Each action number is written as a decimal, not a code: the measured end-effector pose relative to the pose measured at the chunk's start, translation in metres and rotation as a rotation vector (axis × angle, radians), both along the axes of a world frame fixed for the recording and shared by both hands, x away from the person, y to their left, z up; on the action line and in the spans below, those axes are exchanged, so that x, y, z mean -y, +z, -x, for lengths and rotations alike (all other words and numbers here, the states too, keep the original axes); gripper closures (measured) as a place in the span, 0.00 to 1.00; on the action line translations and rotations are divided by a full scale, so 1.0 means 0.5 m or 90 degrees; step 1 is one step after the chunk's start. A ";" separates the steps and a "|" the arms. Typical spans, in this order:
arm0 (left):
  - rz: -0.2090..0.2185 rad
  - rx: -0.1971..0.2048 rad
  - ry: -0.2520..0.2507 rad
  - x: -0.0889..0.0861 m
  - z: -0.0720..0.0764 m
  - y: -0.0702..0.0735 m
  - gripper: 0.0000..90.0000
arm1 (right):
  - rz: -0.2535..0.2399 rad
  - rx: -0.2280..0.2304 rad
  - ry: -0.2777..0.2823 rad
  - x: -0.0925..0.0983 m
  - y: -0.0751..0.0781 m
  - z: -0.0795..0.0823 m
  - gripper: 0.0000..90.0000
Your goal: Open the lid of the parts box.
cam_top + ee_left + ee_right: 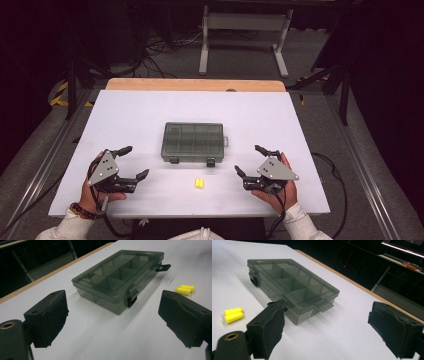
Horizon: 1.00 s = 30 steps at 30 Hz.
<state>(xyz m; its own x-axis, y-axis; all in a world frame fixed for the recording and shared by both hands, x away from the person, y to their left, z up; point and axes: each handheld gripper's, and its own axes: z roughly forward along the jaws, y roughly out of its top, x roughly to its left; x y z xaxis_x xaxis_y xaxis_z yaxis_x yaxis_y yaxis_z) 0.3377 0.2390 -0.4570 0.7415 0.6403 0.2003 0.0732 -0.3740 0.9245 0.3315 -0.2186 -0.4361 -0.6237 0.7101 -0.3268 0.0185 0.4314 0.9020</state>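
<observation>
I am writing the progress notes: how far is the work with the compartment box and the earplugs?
Nothing looks done: the smoky compartment box is closed with both latches down, and the two yellow foam earplugs lie on the table before it. Nothing is in hand; left gripper and right gripper are open. Opening and loading probably remain.

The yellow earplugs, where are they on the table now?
In the high view, the yellow earplugs lie near the table's front edge, just before the closed box, between both grippers.
</observation>
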 end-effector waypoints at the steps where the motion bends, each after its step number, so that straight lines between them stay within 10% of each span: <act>1: -0.002 -0.002 -0.001 0.000 0.000 -0.001 0.11 | 0.001 -0.002 0.001 -0.001 -0.002 -0.001 0.15; 8: -0.003 -0.009 -0.008 -0.007 0.000 -0.003 0.13 | 0.002 -0.025 0.004 -0.005 -0.013 -0.014 0.15; 30: -0.080 -0.146 -0.059 0.061 -0.107 -0.035 0.33 | 0.060 -0.178 0.039 -0.074 -0.046 -0.105 0.29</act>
<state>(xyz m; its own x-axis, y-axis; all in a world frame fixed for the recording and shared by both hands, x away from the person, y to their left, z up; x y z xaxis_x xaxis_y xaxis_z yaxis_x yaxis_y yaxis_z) 0.3912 0.2087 -0.4745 0.8307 0.5487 0.0940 0.2358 -0.4997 0.8335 0.3838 -0.1814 -0.4591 -0.7400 0.6426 -0.1987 0.2319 0.5210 0.8215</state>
